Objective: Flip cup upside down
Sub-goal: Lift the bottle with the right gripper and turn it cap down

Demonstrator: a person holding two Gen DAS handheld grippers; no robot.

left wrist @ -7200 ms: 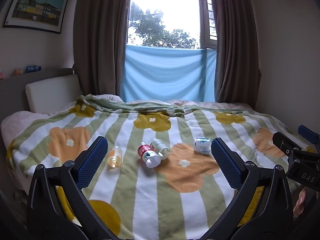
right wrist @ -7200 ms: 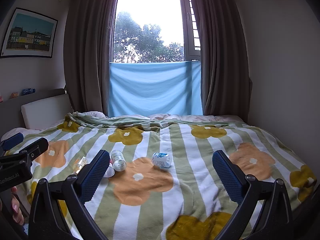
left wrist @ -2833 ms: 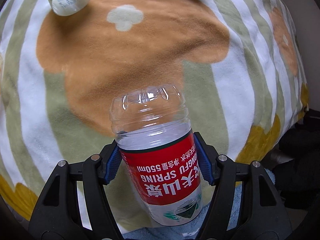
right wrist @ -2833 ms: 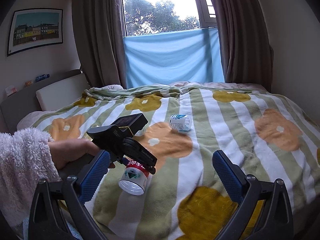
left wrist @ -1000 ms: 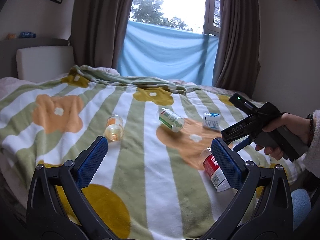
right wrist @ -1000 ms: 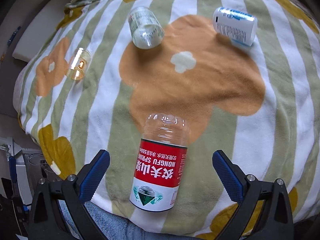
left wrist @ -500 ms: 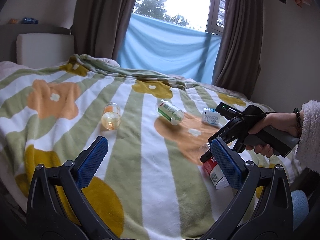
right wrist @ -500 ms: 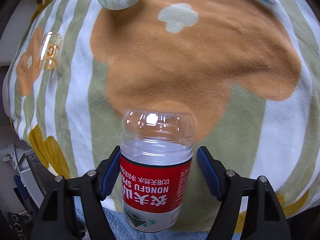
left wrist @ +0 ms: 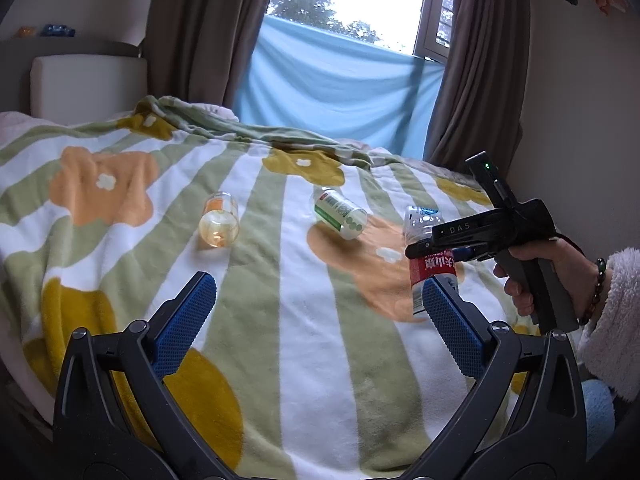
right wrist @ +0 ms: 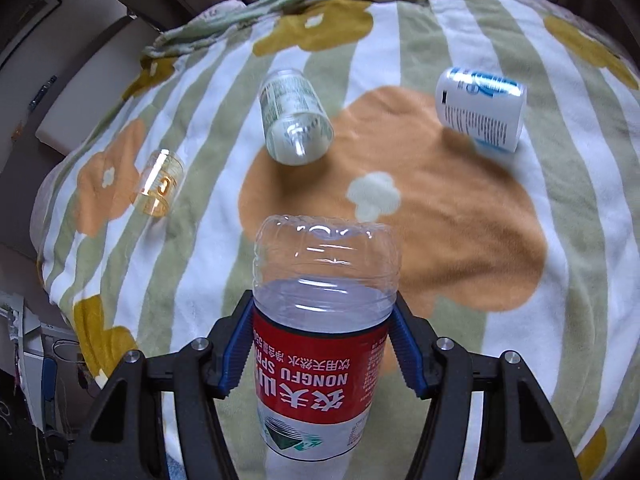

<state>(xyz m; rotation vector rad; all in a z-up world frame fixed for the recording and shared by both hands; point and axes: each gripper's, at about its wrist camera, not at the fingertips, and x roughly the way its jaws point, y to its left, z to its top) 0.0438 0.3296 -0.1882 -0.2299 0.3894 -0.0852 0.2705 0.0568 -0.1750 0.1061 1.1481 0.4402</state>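
Striped flower blanket (left wrist: pixel 304 320) on my bed, curtains behind. My right gripper (right wrist: pixel 322 354) clamps the red-label cup (right wrist: pixel 320 344); left gripper (left wrist: pixel 316 316) gapes empty.

Clear glossy plastic with highlights on the ribbed base: cup (right wrist: pixel 326 312), wrapped in a smooth red printed film label. Textured blue rubber-like pads (right wrist: pixel 406 354) on matt black plastic: right gripper (right wrist: pixel 320 356); same finish on the left gripper (left wrist: pixel 320 328). Soft, fuzzy, matt fleece: blanket (left wrist: pixel 304 344). At 11 o'clock of the cup, amber-tinted glossy transparent cup (right wrist: pixel 158 188). At 1 o'clock, smooth white-labelled cup (right wrist: pixel 482 110). Fluffy white pile: sleeve (left wrist: pixel 612 316).
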